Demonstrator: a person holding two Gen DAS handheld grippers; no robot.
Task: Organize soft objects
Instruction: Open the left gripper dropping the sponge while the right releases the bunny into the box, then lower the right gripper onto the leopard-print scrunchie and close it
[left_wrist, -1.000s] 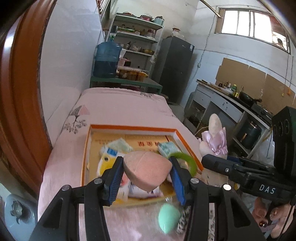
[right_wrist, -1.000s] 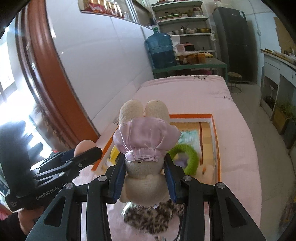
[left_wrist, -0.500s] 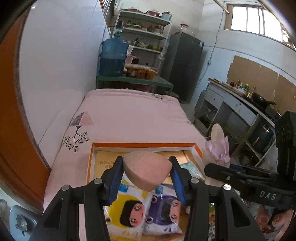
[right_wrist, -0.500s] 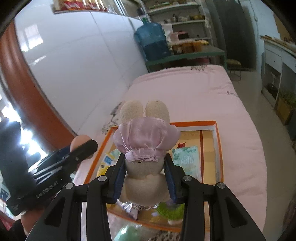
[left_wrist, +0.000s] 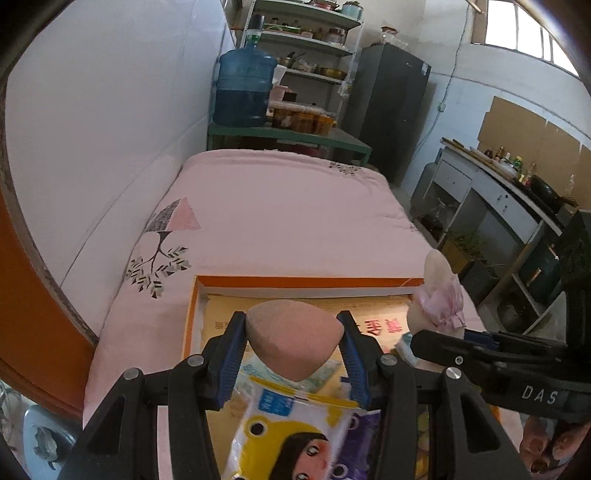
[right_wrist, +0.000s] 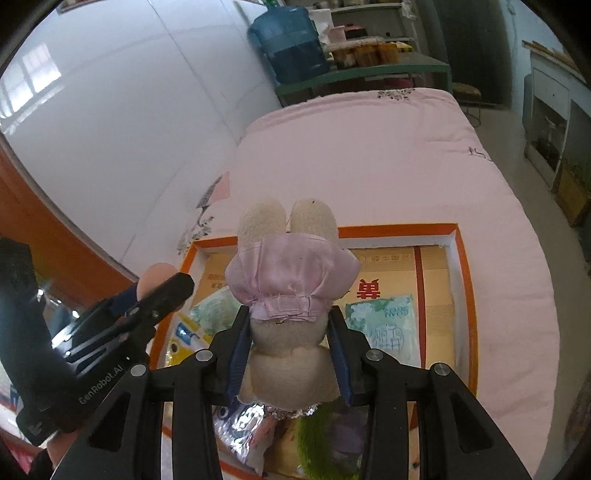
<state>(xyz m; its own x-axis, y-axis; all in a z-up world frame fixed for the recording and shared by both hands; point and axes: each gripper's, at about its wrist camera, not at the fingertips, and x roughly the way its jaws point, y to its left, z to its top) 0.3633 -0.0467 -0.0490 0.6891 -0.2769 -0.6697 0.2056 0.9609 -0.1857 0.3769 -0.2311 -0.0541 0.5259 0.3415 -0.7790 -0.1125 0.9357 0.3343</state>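
Left gripper (left_wrist: 293, 345) pinches a pink sponge (left_wrist: 291, 341); only the right-wrist view shows right gripper (right_wrist: 290, 341) pinching the plush rabbit (right_wrist: 286, 295).

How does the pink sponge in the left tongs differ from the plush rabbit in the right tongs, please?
The pink sponge is one smooth, bare teardrop; the plush rabbit is fuzzy cream with two ears and a pink satin garment. The sponge fits between the left tongs, while the rabbit sticks out well past the right tongs. Both are soft, squeezed between blue pads and held over the orange-rimmed box.
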